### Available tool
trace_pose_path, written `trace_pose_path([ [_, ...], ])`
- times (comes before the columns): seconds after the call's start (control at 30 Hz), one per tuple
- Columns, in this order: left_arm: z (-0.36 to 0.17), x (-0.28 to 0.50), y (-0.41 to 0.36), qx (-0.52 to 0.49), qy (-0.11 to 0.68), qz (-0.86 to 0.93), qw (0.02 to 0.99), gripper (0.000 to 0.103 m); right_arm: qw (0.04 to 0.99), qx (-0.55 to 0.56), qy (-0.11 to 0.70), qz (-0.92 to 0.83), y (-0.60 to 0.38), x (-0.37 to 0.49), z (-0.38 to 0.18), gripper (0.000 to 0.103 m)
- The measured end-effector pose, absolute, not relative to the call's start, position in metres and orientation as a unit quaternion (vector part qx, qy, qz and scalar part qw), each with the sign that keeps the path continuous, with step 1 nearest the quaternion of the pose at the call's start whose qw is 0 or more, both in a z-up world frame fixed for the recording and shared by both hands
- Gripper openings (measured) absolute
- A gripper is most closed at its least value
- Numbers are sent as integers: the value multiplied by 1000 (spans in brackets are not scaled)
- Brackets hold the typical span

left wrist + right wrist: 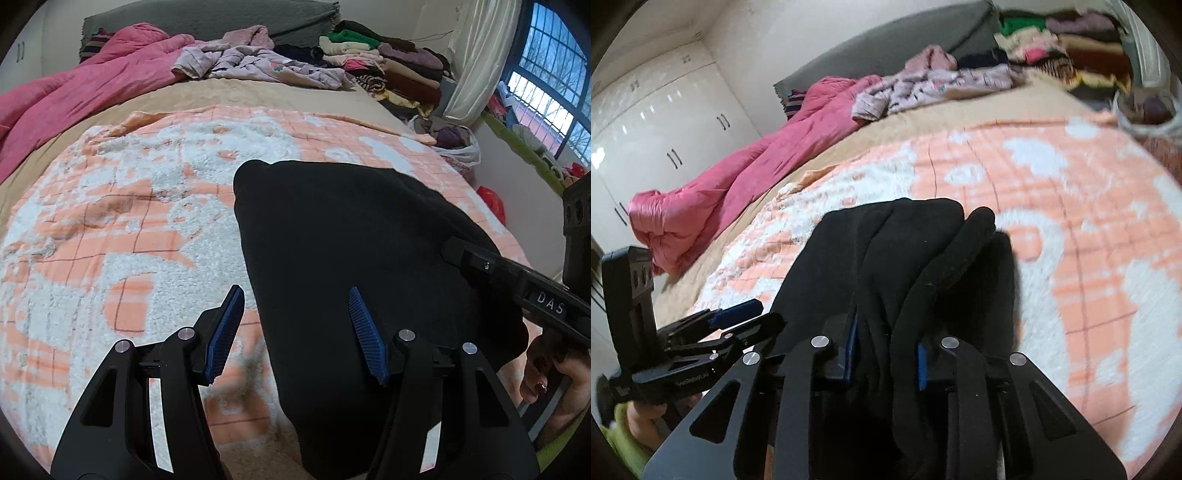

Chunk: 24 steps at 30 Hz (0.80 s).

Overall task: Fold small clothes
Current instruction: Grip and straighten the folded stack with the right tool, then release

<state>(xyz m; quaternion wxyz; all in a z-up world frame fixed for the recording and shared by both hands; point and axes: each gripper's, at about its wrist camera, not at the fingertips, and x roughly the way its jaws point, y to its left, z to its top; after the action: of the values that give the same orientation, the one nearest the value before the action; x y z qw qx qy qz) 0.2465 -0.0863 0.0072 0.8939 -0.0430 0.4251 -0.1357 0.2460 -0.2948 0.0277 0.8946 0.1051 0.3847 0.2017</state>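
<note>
A black garment [343, 251] lies on the orange and white blanket [110, 229], folded into a thick bundle. My left gripper [295, 332] is open just above its near left edge, one blue pad over the blanket and one over the cloth. My right gripper [886, 354] is shut on bunched folds of the black garment [905, 258] and lifts them off the blanket [1089, 240]. The right gripper also shows at the right of the left wrist view [480, 262], pressed into the cloth. The left gripper shows open at the left of the right wrist view [731, 317].
A pink quilt [74, 96] lies along the left side of the bed. Loose lilac clothes [258, 62] and a stack of folded clothes [388, 62] sit at the far end. A white bag of clothes [454, 140] and a window are to the right.
</note>
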Motion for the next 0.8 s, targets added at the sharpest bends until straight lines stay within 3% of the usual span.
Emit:
trace_pose_path([
  [0.13, 3, 245, -92, -42, 434, -145, 888, 51, 897, 57, 405, 169, -296, 248, 12, 22],
  [0.27, -6, 243, -97, -47, 442, -149, 883, 54, 884, 90, 428, 163, -309, 258, -8, 22],
  [0.33, -7, 242, -97, -48, 442, -145, 884, 55, 883, 96, 428, 166, -311, 258, -10, 27],
  [0.4, -7, 241, -96, -53, 442, -145, 884, 55, 885, 105, 424, 161, -314, 255, -10, 39],
  [0.47, -5, 238, -94, -58, 440, -145, 884, 55, 878, 134, 426, 171, -321, 250, -9, 42],
  [0.57, -2, 234, -94, -60, 437, -148, 885, 56, 873, 149, 431, 171, -327, 241, -8, 53],
  [0.7, -1, 227, -96, -54, 435, -152, 886, 56, 865, 171, 435, 180, -329, 229, -5, 63],
  [0.8, -2, 224, -95, -53, 435, -153, 886, 59, 860, 170, 446, 181, -325, 225, -6, 64],
])
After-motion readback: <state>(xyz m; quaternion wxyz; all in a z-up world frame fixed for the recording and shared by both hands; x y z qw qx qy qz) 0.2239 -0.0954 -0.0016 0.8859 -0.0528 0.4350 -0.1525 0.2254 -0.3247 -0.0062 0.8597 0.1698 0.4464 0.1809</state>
